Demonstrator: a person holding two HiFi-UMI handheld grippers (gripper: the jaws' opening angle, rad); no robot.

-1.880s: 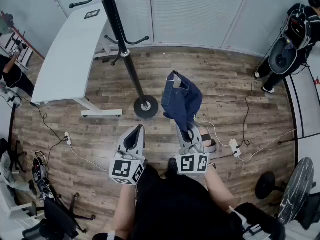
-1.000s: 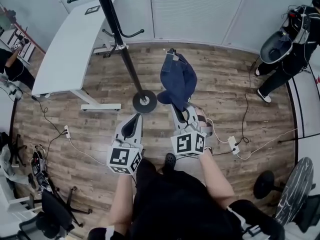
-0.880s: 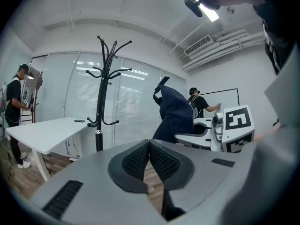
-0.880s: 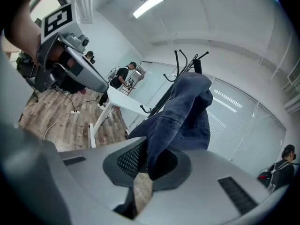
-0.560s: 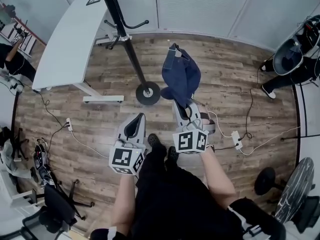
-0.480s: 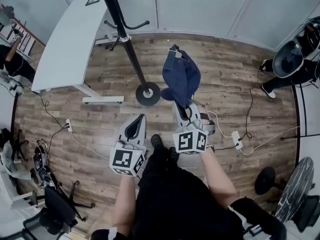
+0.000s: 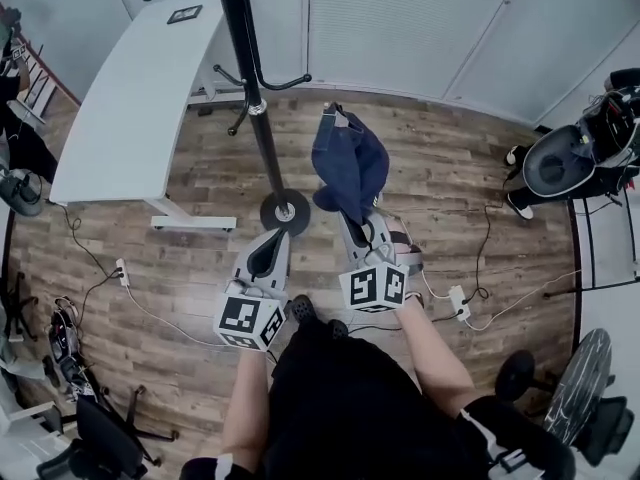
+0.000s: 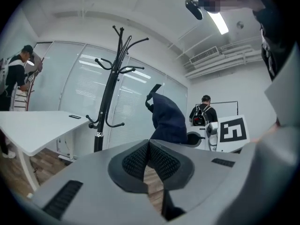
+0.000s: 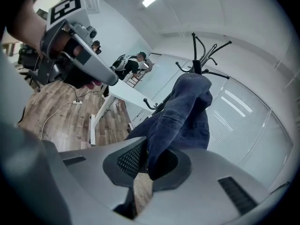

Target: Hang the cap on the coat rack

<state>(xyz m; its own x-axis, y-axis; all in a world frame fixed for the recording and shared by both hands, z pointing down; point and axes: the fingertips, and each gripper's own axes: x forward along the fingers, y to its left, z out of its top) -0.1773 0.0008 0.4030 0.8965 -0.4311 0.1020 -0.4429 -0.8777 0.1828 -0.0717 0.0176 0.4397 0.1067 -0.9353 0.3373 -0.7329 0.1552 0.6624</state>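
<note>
Ahead-left of my right gripper, apart: coat rack, upright. Pinched in those jaws: navy cap, rising beyond them. My left gripper: closed, empty, nearer the rack.

Beneath you runs a brown wood-plank floor. To your left stands a white curved-top table on white legs. Ahead, note the pale grey panelled wall. A white power strip with white cables lies on the planks at right. Overhead, a long fluorescent ceiling light is lit.
</note>
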